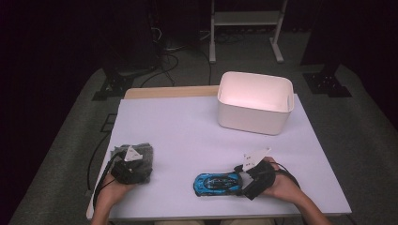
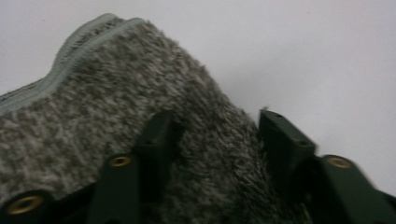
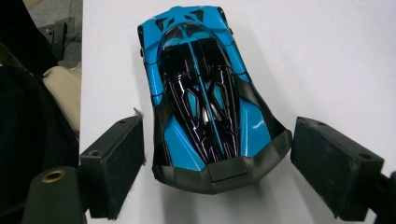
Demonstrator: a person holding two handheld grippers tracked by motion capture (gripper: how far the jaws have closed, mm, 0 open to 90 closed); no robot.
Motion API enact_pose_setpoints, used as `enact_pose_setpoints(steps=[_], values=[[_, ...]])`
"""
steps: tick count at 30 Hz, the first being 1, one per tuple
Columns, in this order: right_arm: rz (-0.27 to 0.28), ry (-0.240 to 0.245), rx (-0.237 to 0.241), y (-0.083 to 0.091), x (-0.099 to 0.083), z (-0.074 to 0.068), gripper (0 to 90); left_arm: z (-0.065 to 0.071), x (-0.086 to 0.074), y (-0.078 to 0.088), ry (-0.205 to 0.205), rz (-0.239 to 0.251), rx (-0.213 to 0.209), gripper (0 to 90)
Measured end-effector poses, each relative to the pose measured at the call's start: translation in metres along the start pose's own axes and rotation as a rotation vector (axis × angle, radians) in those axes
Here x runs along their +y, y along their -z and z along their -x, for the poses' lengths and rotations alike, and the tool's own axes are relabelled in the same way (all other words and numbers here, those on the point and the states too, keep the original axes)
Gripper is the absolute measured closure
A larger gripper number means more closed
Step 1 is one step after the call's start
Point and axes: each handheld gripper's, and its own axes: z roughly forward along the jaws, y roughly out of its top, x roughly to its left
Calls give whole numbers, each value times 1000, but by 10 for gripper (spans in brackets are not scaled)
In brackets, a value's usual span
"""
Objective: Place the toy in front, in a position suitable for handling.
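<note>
A person sits at a white table [image 1: 187, 126] with a gripper in each hand. The left gripper [image 1: 127, 169] rests on a folded grey fuzzy cloth [image 1: 136, 157] near the table's front left corner. In the left gripper view its jaws straddle a raised fold of the cloth [image 2: 140, 107]; one pad sinks into the pile, but the blur leaves it unclear whether both pads press, so the hold looks partial rather than firm. The cloth seems soft, light and limp, so it will likely sag and is best pinched at a bunched ridge like this one. The right gripper [image 1: 248, 178] lies just behind the tail of a blue and black toy car [image 1: 217, 183], whose nose points away from it. In the right gripper view the jaws stand wide, one on each side of the car's [image 3: 205, 93] rear, not touching. The car looks hard, glossy and light, perhaps slippery and able to roll, so its flat sides suit a grip. A white bin [image 1: 254, 101] stands well beyond the right gripper.
</note>
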Motion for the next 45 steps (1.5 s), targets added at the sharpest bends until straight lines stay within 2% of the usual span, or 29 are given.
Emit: enact_pose_setpoints(steps=[1, 2, 3, 5, 7, 8, 9, 10, 11, 12, 13, 14, 15, 16, 17, 18, 19, 20, 21, 22, 23, 24, 25, 29, 32, 35, 39, 42, 45], values=[[-6, -2, 1, -2, 0, 0, 165, -2, 0, 0, 2, 4, 4, 629], [-6, -2, 1, -2, 0, 0, 165, -3, -1, 1, 4, 15, -1, 629], [-19, 4, 2, -7, 0, 0, 166, -4, -1, 2, 6, 30, -6, 724], [-27, 9, 7, -9, 0, 0, 167, -4, 0, 4, 0, 30, -6, 767], [-48, 34, -11, -14, 1, -2, 176, 0, 4, 8, -4, 68, -63, 776], [-50, 31, -20, -14, 1, -3, 191, 3, 6, 9, -9, 86, -96, 780], [-46, 30, -19, -14, 1, -3, 194, 3, 6, 9, -9, 86, -96, 780], [-43, 27, -17, -14, 2, -3, 195, 13, 14, 12, -30, 118, -160, 780], [-43, 27, -17, -14, 2, -3, 195, 13, 14, 12, -30, 118, -160, 780], [-44, 28, -18, -15, 2, -4, 196, 28, 25, 15, -69, 147, -218, 780], [-42, 29, -18, -15, 2, -4, 196, 37, 30, 15, -95, 156, -239, 780], [-42, 29, -18, -15, 2, -4, 196, 37, 30, 15, -95, 156, -239, 779], [-40, 30, -18, -16, 2, -4, 196, 46, 36, 15, -118, 164, -263, 779], [-39, 31, -17, -16, 2, -4, 196, 56, 42, 15, -143, 173, -306, 779], [-38, 33, -17, -16, 2, -4, 196, 73, 50, 12, -179, 184, -357, 780], [-39, 36, -17, -16, 2, -4, 195, 83, 55, 9, -199, 179, -387, 780], [-39, 36, -17, -16, 2, -4, 195, 83, 55, 9, -199, 179, -387, 780], [-39, 35, -15, -17, 2, -4, 194, 104, 64, 0, -261, 153, -427, 780], [-39, 35, -15, -17, 2, -4, 194, 104, 64, 0, -261, 153, -427, 780], [-37, 33, -11, -18, 2, -3, 195, 123, 72, -10, -331, 118, -456, 780], [-37, 33, -11, -18, 2, -3, 195, 123, 72, -10, -331, 118, -456, 780], [-40, 38, -9, -18, 3, -3, 195, 139, 80, -18, -373, 103, -479, 780], [-40, 38, -9, -18, 3, -3, 195, 139, 80, -18, -373, 103, -479, 780], [-44, 43, -19, -18, 2, -4, 192, 156, 97, -25, -413, 115, -519, 780], [-41, 47, -18, -19, 2, -4, 191, 159, 101, -29, -423, 112, -528, 780], [-45, 53, -24, -19, 2, -4, 191, 154, 98, -30, -409, 114, -541, 781], [-54, 55, -33, -20, 3, -6, 189, 142, 86, -27, -392, 96, -526, 777], [-55, 62, -37, -20, 3, -7, 189, 129, 71, -23, -353, 89, -516, 773], [-56, 67, -38, -20, 3, -7, 189, 119, 64, -20, -336, 77, -505, 772]])
